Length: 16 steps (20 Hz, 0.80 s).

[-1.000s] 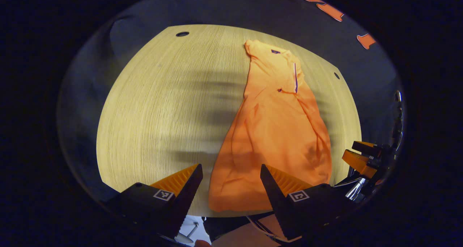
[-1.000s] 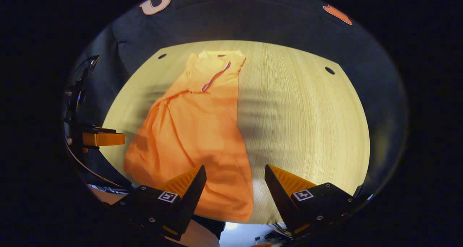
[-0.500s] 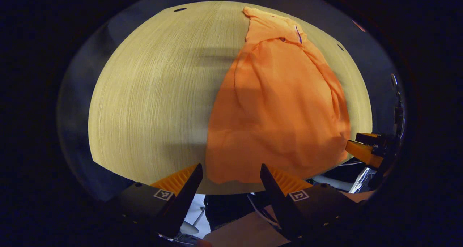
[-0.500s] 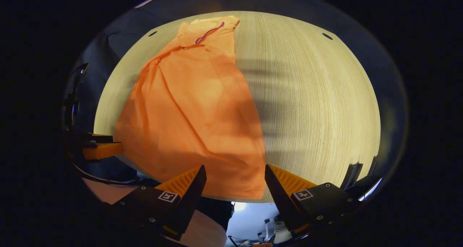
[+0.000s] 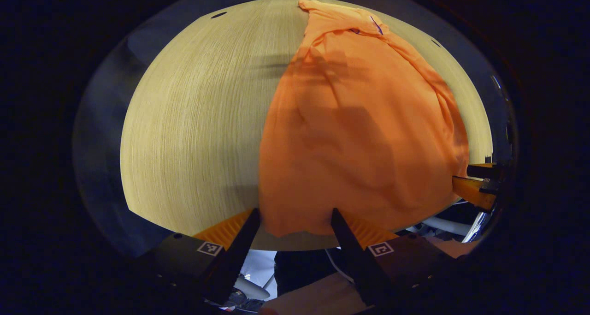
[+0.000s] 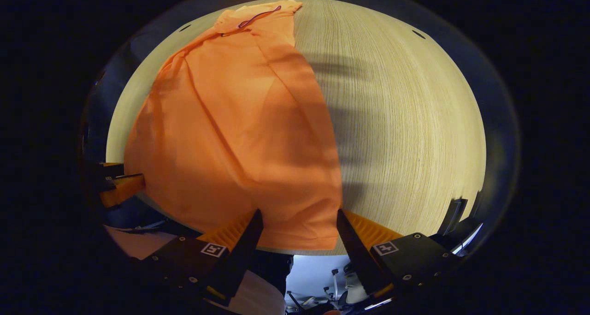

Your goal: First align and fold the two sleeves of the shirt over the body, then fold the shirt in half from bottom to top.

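Orange shirt [image 5: 359,130] lies lengthwise on table [image 5: 193,121], sleeves in. Left gripper [image 5: 295,218] & right gripper [image 6: 297,220], both spread, frame hem corners (best pinched evenly, lifted together).

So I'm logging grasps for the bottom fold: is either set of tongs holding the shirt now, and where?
Nothing is held. Both tongs, left and right, stand open at the hem corners of the shirt, not closed on it.

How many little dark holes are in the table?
3 show: one near the far left corner and one far right, past the shirt, in the left gripper view; another at the far right in the right gripper view. The shirt may hide more.
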Available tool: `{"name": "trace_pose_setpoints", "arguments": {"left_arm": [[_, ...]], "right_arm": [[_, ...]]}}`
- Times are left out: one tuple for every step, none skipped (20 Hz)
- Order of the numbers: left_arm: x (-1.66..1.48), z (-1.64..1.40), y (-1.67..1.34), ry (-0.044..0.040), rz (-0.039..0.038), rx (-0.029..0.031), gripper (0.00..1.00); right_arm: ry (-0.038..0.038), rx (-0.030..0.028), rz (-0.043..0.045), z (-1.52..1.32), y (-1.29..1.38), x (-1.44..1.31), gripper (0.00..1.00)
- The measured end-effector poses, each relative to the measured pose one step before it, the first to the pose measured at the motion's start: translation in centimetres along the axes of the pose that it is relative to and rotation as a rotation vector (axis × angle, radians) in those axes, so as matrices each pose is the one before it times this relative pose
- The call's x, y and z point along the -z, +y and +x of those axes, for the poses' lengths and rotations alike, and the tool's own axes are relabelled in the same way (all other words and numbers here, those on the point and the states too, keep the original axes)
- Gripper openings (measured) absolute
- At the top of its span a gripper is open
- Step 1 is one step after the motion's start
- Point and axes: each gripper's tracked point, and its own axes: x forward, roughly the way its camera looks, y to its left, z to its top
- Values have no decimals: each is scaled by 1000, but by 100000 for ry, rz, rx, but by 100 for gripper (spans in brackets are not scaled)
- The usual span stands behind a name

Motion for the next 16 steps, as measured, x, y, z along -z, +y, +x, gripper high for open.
{"name": "trace_pose_setpoints", "arguments": {"left_arm": [[74,60,64,310,-829,87,99],[-122,-10,-31,-29,499,-17,99],[76,-50,-67,-85,53,-105,99],[35,-73,-21,-725,-616,-38,99],[-24,-18,-3,-826,155,22,99],[-42,-21,-32,-500,531,16,99],[42,2,29,-877,-288,1,99],[-3,6,-5,-435,-508,23,99],[207,-90,-11,-213,-758,27,99],[154,43,14,1457,275,303,96],[274,200,-57,820,386,482,80],[84,-60,6,-303,404,338,64],[-154,16,-160,-788,964,649,48],[188,-1,-233,-386,-193,2043,43],[-13,-204,-66,-267,-1052,426,25],[-140,-70,-94,-506,508,1166,7]], "right_arm": [[598,-3,816,-10,-42,235,99],[1229,-158,-57,66,-8,67,99],[703,-11,-980,-8,0,50,99],[781,-14,-1604,8,25,-34,99],[458,60,-1116,11,72,18,99],[115,93,46,44,-22,95,99],[-14,-183,1419,-31,62,64,99],[602,-92,551,-96,119,103,90],[-256,-291,339,-21,64,109,91],[-1201,-754,-878,-46,135,-23,75],[-1070,-1133,-440,29,133,-1,67],[-1126,-893,511,82,-22,-66,48],[-1030,-1949,2689,-104,106,125,29],[489,-3477,4532,2,521,300,12],[1086,-2074,2545,-90,277,210,4],[-233,-327,113,114,-49,-1,4]]}}
